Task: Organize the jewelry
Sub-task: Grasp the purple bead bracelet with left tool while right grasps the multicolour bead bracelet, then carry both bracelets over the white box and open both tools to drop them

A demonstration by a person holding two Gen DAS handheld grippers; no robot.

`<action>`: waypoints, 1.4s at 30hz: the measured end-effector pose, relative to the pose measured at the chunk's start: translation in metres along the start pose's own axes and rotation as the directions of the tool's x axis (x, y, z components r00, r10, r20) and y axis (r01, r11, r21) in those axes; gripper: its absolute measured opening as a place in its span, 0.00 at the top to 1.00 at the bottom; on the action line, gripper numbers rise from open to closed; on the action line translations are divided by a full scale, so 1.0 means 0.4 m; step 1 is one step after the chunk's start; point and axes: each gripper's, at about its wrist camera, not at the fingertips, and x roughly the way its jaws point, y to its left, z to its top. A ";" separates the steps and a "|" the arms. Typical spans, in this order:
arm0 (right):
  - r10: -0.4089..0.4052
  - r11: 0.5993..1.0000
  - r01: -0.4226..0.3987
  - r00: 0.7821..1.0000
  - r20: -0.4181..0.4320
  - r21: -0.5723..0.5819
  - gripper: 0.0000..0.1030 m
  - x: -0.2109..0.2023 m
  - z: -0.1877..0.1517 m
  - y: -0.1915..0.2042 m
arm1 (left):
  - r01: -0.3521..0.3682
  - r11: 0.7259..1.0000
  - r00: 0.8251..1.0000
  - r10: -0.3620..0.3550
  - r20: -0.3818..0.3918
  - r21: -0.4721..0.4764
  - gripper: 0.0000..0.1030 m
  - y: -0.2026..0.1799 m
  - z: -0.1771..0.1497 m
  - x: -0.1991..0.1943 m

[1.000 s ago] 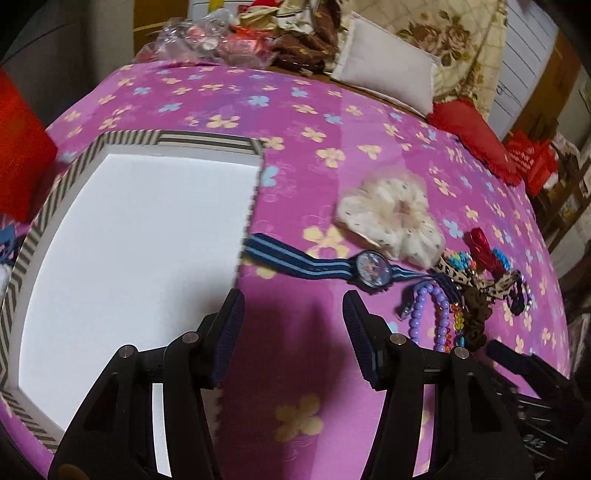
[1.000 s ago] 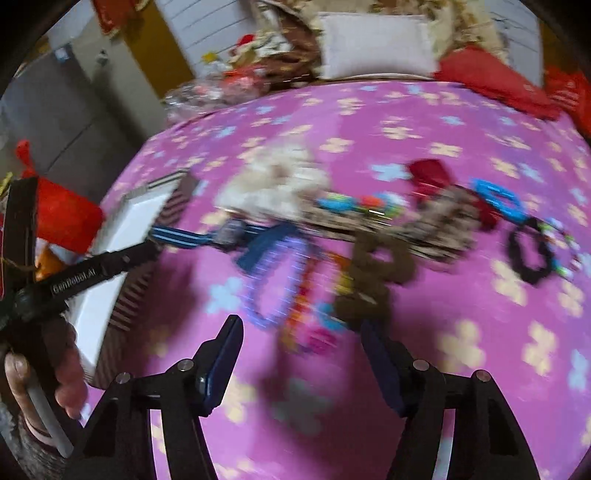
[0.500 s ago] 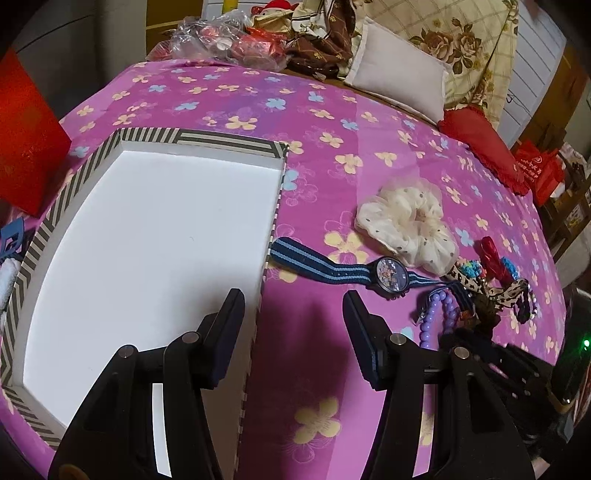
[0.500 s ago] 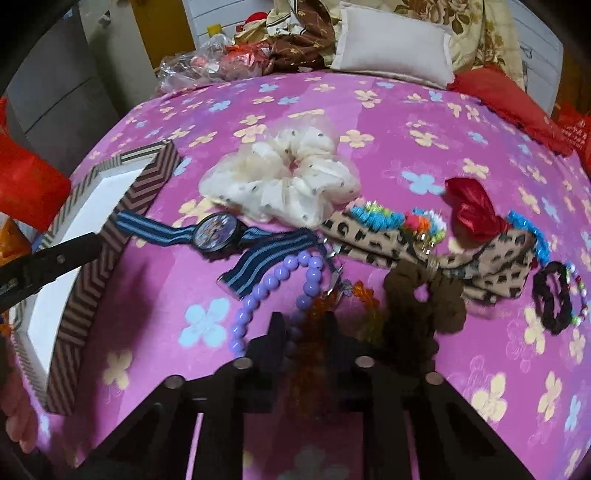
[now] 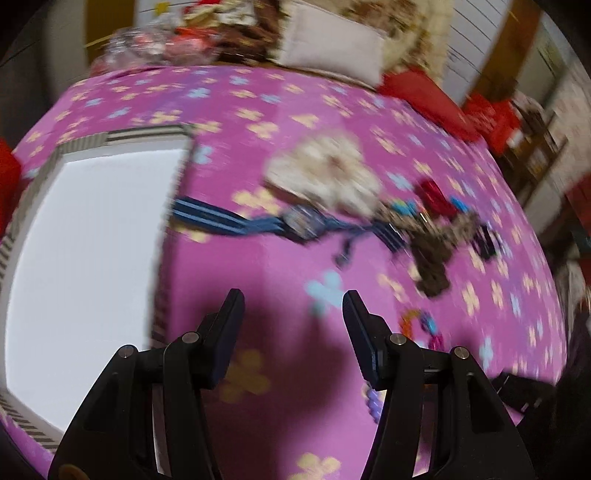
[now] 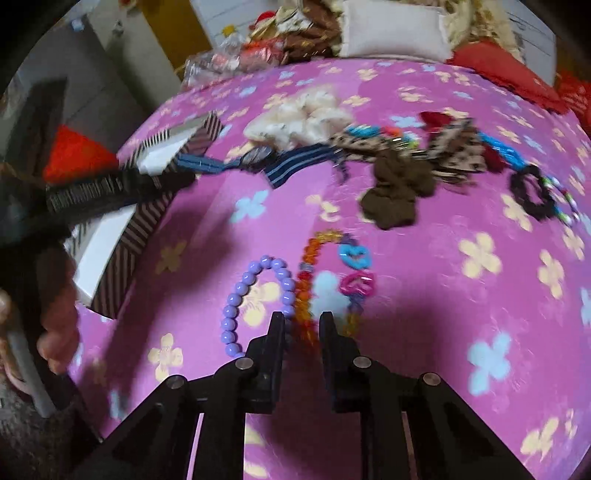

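Note:
My right gripper (image 6: 302, 318) is shut on an orange bead bracelet (image 6: 311, 266) with blue and pink heart links (image 6: 354, 256), lifted clear of the jewelry pile. A purple bead bracelet (image 6: 255, 291) hangs with it at the left finger. My left gripper (image 5: 293, 301) is open and empty above the pink flowered cloth (image 5: 280, 280), just right of the white striped-rim box (image 5: 85, 236). A blue-striped watch (image 5: 258, 223), cream scrunchie (image 5: 325, 173), brown scrunchie (image 6: 397, 192), leopard band (image 6: 458, 151) and black scrunchie (image 6: 532, 194) lie in a row.
A white pillow (image 6: 391, 33), red cushion (image 6: 506, 70) and bags of clutter (image 6: 236, 59) line the far edge. A red bag (image 6: 74, 155) sits left of the box. The left gripper's handle and hand (image 6: 59, 295) cross the right wrist view's left side.
My right gripper closed on the orange bracelet and pulled it, with the purple beads, back out of the pile. My left gripper swung right, away from over the box.

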 end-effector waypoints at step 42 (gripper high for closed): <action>-0.090 0.994 0.096 0.988 0.128 -0.045 0.80 -0.050 0.095 0.000 | 0.096 0.975 0.990 -0.115 0.087 0.201 0.92 -0.117 -0.073 -0.099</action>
